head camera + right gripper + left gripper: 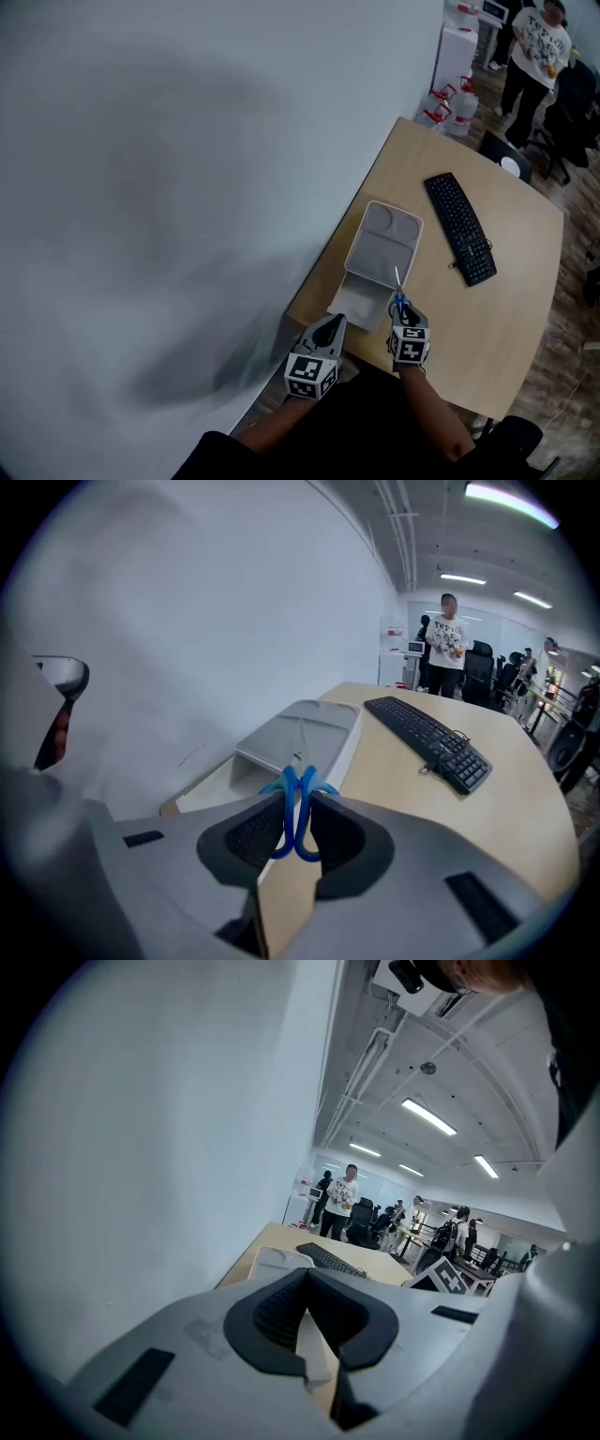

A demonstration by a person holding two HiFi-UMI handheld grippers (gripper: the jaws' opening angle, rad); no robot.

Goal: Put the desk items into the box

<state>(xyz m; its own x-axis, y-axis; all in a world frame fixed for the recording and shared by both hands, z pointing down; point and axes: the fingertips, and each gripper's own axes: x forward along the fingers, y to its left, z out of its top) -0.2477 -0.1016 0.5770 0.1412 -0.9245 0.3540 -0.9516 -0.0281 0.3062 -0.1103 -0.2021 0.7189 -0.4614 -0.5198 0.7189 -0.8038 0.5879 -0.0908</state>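
My right gripper (405, 314) (296, 806) is shut on the blue handles of a pair of scissors (295, 810) (399, 298), whose thin blades point away over the box. The white box (359, 302) (220, 785) sits at the desk's near left edge, with its grey lid (384, 244) (302, 731) lying just beyond it. My left gripper (328, 330) (306, 1274) hovers at the box's near left corner. Its pads meet at the tips with nothing between them.
A black keyboard (459, 228) (429, 735) lies on the wooden desk (511, 300) to the right of the lid. A white wall runs along the desk's left side. A person (534, 52) stands far behind, near water bottles (450, 105) and office chairs.
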